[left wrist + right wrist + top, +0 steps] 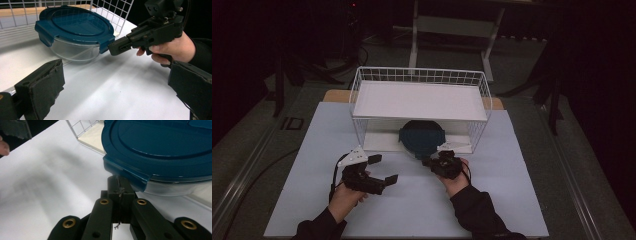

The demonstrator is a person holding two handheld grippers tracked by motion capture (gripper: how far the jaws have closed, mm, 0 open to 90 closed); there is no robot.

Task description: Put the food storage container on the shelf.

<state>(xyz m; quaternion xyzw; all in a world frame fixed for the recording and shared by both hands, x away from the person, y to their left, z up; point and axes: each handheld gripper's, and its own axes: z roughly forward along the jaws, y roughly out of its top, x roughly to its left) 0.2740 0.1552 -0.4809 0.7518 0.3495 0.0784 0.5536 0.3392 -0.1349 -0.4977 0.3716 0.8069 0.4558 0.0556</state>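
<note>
Blue-lidded container (422,137) at wire rack's (420,76) front edge, right gripper (430,161) clenched against its latch, left gripper (383,169) released.

High view looks down; gripper views closely share the container (75,30).

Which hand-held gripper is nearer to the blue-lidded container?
Right. The right hand-held gripper has its shut tips at the container lid's clip; the left hand-held gripper is open, apart on the table.

A dark teal lid (75,23) tops a clear container (72,51) beside a white wire basket (362,80) on the pale tabletop (412,200).
</note>
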